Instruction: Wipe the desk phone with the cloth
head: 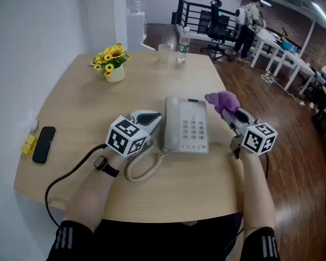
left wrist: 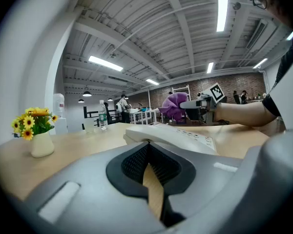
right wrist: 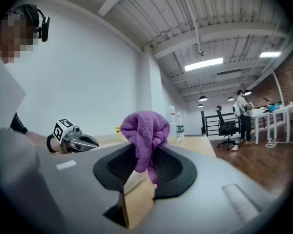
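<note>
left gripper [head: 150,119]: jaws are pressed together, nothing held
right gripper [head: 233,116]: purple cloth [head: 223,101] is pinched
desk phone [head: 187,126]: is flanked by both grippers

The cloth [head: 223,101] is purple, the desk phone [head: 187,125] white, the flowers [head: 110,56] yellow.

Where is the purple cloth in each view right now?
Head view: purple cloth right of centre, in the right gripper, just right of the desk phone.
Left gripper view: right of centre, beyond the desk phone.
Right gripper view: dead centre, pinched between the jaws.
Shared landmark: the water bottle at the table far edge, seen in all three.
</note>
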`<state>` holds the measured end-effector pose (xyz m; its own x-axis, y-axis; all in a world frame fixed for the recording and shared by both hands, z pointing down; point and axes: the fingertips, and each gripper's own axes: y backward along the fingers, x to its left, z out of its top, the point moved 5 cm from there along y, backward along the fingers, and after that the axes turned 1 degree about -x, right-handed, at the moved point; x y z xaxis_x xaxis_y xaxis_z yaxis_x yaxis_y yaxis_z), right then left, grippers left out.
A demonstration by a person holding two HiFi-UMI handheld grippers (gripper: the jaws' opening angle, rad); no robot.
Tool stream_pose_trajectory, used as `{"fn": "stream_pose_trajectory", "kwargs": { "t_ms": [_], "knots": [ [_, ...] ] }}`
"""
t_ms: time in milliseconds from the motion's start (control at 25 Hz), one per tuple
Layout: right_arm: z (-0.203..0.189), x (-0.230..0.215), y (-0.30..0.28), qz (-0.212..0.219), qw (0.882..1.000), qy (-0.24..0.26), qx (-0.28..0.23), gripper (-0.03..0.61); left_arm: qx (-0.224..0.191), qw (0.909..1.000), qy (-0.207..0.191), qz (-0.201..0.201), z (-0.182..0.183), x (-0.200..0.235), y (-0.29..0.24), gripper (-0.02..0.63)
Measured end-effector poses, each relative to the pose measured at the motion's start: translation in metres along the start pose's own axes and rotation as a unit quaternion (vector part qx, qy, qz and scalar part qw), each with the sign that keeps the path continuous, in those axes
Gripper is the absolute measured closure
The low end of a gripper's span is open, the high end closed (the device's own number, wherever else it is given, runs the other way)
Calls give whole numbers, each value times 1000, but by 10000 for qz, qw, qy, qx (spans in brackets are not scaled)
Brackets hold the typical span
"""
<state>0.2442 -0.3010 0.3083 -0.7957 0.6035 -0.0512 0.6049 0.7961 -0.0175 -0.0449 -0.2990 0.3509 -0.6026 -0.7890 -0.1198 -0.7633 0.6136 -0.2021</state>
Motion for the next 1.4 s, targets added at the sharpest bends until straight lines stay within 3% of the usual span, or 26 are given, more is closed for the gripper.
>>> {"fn": "stream_pose_trajectory", "kwargs": {
  "t_ms": [280, 520, 720, 920, 1200, 1400],
  "knots": [
    [21, 42, -79, 590, 9917, 634, 949, 471, 16, 10000, 36, 2, -1, 0, 0, 620],
    [-4, 61, -128, 847, 9770, 634, 1854, 471, 14, 10000, 62, -16, -2, 1, -1, 620],
    [-13, 74, -142, 1036, 9708, 566, 2089, 472, 28, 10000, 19, -16, -2, 0, -1, 620],
    [-18, 67, -142, 881, 9632, 754, 2425, 474, 26, 10000, 15, -7, -1, 0, 0, 620],
    [-17, 31, -112, 346, 9528, 1134, 2796, 474, 27, 10000, 6, -11, -2, -1, -1, 620],
    [-18, -1, -84, -34, 9507, 1090, 2904, 474, 38, 10000, -23, -13, -1, -2, -1, 620]
  ]
}}
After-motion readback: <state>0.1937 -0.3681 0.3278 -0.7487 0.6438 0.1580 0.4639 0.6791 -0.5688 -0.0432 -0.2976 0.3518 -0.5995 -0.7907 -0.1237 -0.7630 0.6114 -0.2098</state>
